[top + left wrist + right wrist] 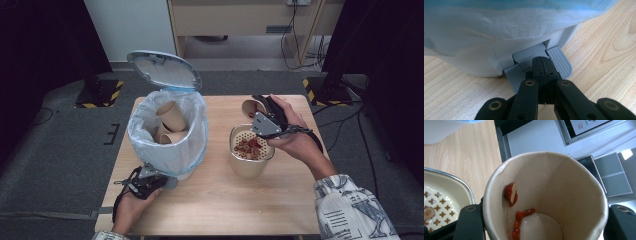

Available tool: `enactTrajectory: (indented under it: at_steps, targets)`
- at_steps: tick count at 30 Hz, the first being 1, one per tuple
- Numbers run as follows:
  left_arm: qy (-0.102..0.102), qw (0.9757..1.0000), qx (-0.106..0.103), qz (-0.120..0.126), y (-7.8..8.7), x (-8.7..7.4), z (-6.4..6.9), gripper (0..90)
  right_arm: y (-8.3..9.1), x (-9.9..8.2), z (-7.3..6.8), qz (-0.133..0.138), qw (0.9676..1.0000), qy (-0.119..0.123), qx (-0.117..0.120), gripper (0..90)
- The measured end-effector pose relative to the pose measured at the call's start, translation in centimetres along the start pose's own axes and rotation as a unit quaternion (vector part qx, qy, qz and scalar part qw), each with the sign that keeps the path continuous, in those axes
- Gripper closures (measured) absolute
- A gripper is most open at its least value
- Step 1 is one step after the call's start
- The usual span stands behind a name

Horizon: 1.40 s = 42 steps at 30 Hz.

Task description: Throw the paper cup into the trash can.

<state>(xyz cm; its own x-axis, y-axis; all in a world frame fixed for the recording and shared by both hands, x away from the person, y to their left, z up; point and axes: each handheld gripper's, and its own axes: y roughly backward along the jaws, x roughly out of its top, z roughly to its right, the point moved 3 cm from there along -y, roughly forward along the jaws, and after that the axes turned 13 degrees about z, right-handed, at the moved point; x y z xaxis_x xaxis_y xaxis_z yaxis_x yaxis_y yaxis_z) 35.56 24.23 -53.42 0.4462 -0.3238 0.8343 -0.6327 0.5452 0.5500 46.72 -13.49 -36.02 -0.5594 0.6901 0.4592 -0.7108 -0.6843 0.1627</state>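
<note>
A small bin [192, 145] lined with a white bag stands at the table's left, its grey lid [162, 69] raised. Inside lie brown paper cups [172, 117]. My left gripper [166, 182] is shut, and its tips [543, 62] rest on the bin's grey foot pedal [560, 62]. My right gripper [260, 112] is shut on a brown paper cup [249, 107], tilted above a cream container [250, 167] whose perforated insert holds red and brown bits [248, 146]. In the right gripper view the cup [564, 185] sits between the jaws with red pieces [510, 192] stuck inside.
The wooden table [215, 205] has bare room along its front and right side. Beyond its far edge are grey floor, a wooden cabinet [245, 20] and black stands with yellow-striped bases [100, 95].
</note>
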Motion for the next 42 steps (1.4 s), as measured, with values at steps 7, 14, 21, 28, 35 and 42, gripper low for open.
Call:
enactTrajectory:
  at_steps: [7, 14, 21, 28, 35, 42]
  targets:
    - [0.000, 1.0000, 0.000, 0.000, 0.0, 0.0, 0.0, 90.0, -0.5, 1.4, 0.0, 0.008, 0.9999, 0.000, 0.010, 32.4]
    - [0.000, 1.0000, 0.000, 0.000, 0.0, 0.0, 0.0, 90.0, -0.7, 2.8, 0.1, 0.019, 0.9997, 0.001, 0.017, 32.4]
    - [0.000, 1.0000, 0.000, 0.000, 0.0, 0.0, 0.0, 89.9, -1.1, 4.1, 0.1, 0.027, 0.9992, 0.003, 0.028, 32.4]
    - [0.000, 1.0000, 0.000, 0.000, 0.0, 0.0, 0.0, 90.0, -1.6, 4.9, 0.2, 0.032, 0.9990, 0.000, 0.031, 32.4]
    - [0.000, 1.0000, 0.000, 0.000, 0.0, 0.0, 0.0, 90.0, -2.0, 5.9, 0.2, 0.041, 0.9985, 0.002, 0.037, 32.4]
    - [-0.001, 1.0000, 0.000, 0.000, 0.0, 0.0, 0.0, 90.0, -2.3, 6.6, 0.1, 0.045, 0.9982, 0.005, 0.040, 32.4]
